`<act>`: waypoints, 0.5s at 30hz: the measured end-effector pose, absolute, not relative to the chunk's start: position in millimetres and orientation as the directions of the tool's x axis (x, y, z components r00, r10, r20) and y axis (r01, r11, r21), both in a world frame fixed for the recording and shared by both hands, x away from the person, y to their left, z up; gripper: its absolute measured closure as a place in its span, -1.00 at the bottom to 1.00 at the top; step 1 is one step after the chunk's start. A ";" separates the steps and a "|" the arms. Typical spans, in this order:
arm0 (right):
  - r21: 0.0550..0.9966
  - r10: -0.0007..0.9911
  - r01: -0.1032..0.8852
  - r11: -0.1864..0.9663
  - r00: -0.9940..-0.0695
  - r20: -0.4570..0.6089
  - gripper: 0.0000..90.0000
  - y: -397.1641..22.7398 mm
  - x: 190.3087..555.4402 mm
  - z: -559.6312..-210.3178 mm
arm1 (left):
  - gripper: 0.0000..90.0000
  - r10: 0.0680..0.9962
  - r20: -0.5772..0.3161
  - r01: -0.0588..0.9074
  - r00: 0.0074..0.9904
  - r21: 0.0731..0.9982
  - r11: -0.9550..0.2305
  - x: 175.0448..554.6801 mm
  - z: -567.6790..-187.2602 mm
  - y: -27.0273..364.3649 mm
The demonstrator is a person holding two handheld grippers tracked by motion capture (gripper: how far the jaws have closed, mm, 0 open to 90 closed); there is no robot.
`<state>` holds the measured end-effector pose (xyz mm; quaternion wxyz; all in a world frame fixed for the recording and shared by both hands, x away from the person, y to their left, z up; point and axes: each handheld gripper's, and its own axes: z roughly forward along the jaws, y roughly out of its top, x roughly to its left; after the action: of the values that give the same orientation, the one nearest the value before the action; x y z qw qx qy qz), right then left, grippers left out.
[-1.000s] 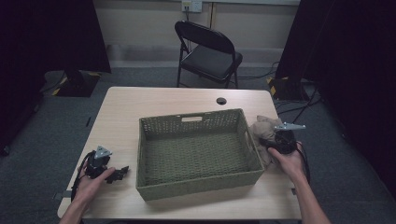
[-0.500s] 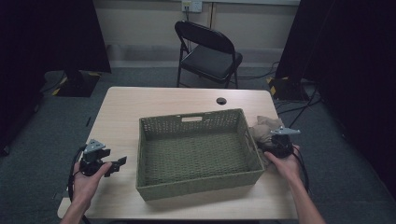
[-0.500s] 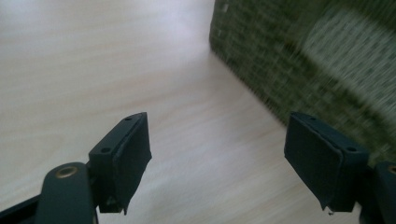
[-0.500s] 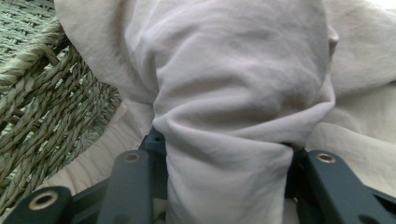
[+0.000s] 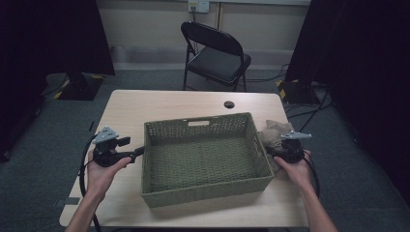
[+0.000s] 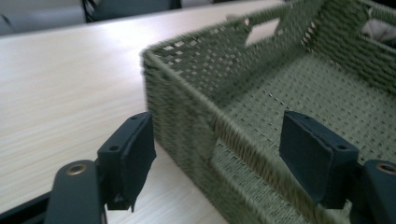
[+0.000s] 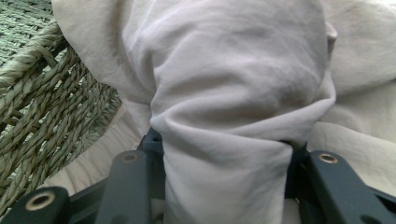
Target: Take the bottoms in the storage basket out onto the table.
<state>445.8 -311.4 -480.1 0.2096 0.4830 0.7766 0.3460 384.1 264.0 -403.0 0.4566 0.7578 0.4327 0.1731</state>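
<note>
- While the right gripper (image 5: 284, 145) sits at the right outer wall of the green woven rectangular basket (image 5: 205, 155), I see its jaws clenched round a thick fold of the crumpled beige cloth (image 7: 238, 107). They have just been opening a bit, yet in the right gripper view the fabric bulges tight between them, so I call it a grip.
- Cloth location: heaped on the light wooden table (image 5: 159, 104), just beside the basket's right wall, touching the weave; not inside the basket yet.
- Handling, my read: cloth is soft, light, floppy, no stiffness. It will drape & trail when lifted, and a loose edge could snag on the rough rim. Not fragile, not slippery, and the pads bite well into a bunched fold.
- Best hold: a fat gathered fold near the middle of the heap, as I have now. An edge grip would leave most of it dragging.
- Left gripper (image 6: 219, 154): jaws released, straddling the basket's near left wall w/o pressing it; they have just been closing, wall between them, gaps both sides.
- Basket looks stiff & light; the rim is a fair place to steady it.
</note>
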 end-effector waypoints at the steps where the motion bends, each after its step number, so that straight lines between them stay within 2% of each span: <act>1: 0.740 0.895 0.606 0.293 -0.445 0.010 0.15 -311.6 445.8 -480.1 | -0.39 0.812 -0.137 0.499 0.567 0.842 -0.207 389.0 -404.3 261.5; 3: 0.741 0.895 0.603 0.295 -0.445 0.006 0.15 -311.2 445.6 -480.3 | -0.31 0.819 -0.141 0.512 0.556 0.834 -0.204 398.0 -409.3 258.1; 7: 0.743 0.895 0.601 0.296 -0.447 0.005 0.15 -311.6 445.6 -480.5 | -0.31 0.807 -0.204 0.569 0.554 0.800 -0.189 412.3 -419.1 256.7; 15: 0.744 0.895 0.599 0.296 -0.447 0.003 0.15 -311.5 445.3 -480.8 | -0.31 0.804 -0.196 0.617 0.561 0.746 -0.249 423.3 -429.7 237.5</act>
<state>445.3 -311.5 -480.8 0.2129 0.4810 0.7764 0.3471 423.3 237.5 -429.7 0.4112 0.7820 0.4544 0.1138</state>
